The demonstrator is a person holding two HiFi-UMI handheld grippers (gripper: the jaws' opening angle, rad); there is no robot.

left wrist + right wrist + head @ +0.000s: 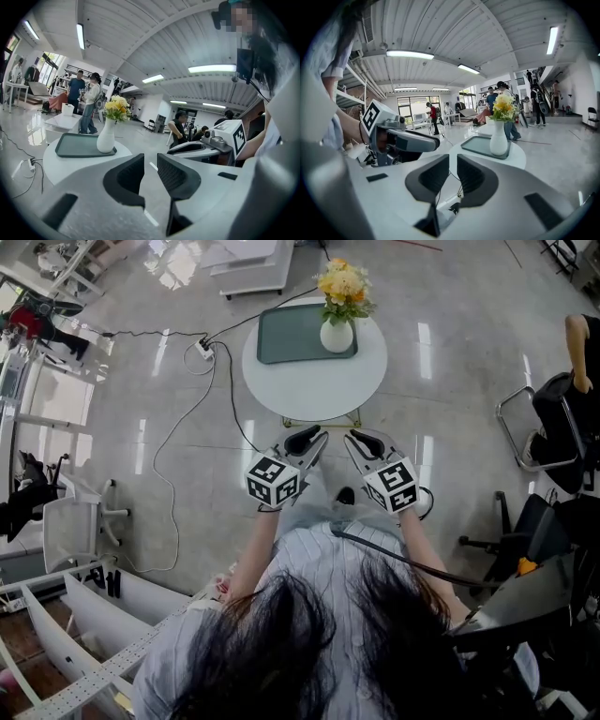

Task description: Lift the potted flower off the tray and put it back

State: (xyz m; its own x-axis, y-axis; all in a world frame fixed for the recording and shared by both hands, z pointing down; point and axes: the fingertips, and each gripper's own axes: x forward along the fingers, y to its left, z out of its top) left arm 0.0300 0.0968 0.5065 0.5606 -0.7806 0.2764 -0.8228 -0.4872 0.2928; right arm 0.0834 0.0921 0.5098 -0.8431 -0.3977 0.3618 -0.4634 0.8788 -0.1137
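The potted flower, a white vase (337, 334) with yellow blooms, stands upright on the right end of a dark green tray (281, 334). The tray lies on a round white table (319, 385). Both grippers hang side by side in front of the person's body, short of the table's near edge and apart from the vase. My left gripper (315, 436) (150, 165) has its jaws nearly together with nothing between them. My right gripper (355, 437) (453, 168) is likewise shut and empty. The vase (106, 138) (498, 139) shows ahead in both gripper views.
A power strip (203, 350) with a long cable lies on the glossy floor left of the table. A metal-framed chair (539, 427) stands to the right, a white chair (75, 521) to the left. Low white platforms (253, 268) sit beyond the table. Several people (89, 108) stand far behind.
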